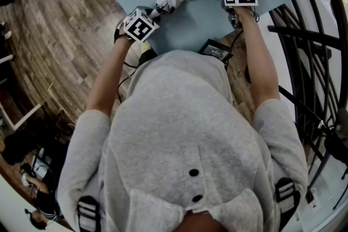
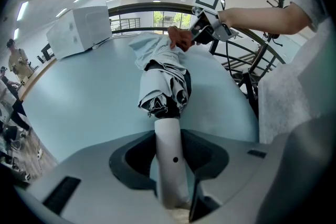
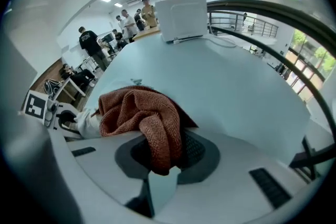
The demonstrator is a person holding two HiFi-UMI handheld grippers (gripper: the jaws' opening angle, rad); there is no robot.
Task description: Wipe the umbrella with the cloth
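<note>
Two grippers are loaded: the left gripper (image 2: 170, 165) clamps the white handle (image 2: 171, 147) of the folded umbrella (image 2: 164, 78), which lies on the blue table (image 2: 79, 105), while the right gripper (image 3: 165, 162) pinches the rust-red cloth (image 3: 144, 115) against the canopy's far end. Wiping seems under way; the next stroke likely calls for dragging the cloth toward the handle. How flat the cloth presses is hidden under its folds.
</note>
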